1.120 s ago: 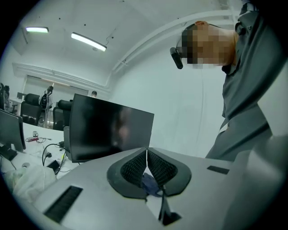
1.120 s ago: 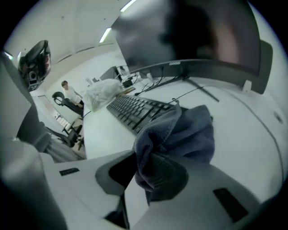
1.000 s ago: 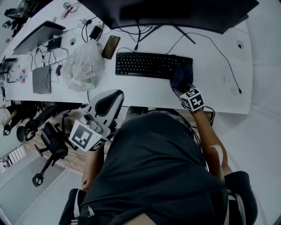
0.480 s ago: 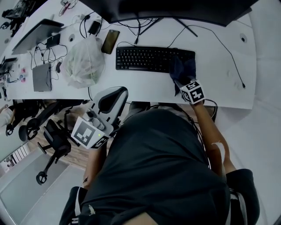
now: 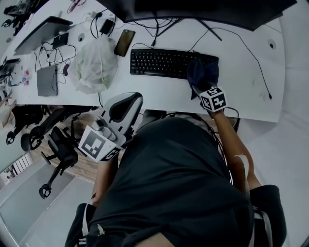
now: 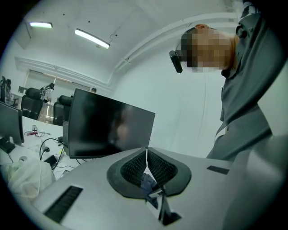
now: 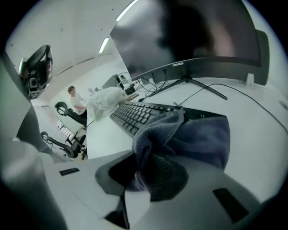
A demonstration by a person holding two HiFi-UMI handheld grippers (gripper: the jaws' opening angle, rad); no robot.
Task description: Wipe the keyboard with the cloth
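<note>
A black keyboard (image 5: 164, 62) lies on the white desk (image 5: 241, 91) below the monitor. A dark blue cloth (image 5: 203, 73) covers the keyboard's right end. My right gripper (image 5: 201, 89) is shut on the cloth's near edge and holds it on the keys. In the right gripper view the cloth (image 7: 198, 139) bunches out of the jaws of the right gripper (image 7: 146, 168) and drapes over the keyboard (image 7: 132, 117). My left gripper (image 5: 121, 107) hovers off the desk's front edge, near the person's body. In the left gripper view the left gripper (image 6: 146, 152) points upward, shut, with its tips touching.
A white plastic bag (image 5: 95, 65) and a phone (image 5: 124, 42) lie left of the keyboard. A laptop (image 5: 43, 33), a grey box (image 5: 47, 80) and cables crowd the desk's left end. The monitor (image 5: 193, 12) stands behind. Office chairs (image 5: 55, 144) stand on the floor at the left.
The head view has shifted a little. The right gripper and cloth stay on the keyboard's right end, edged slightly left over the keys. The left gripper has hardly moved.
</note>
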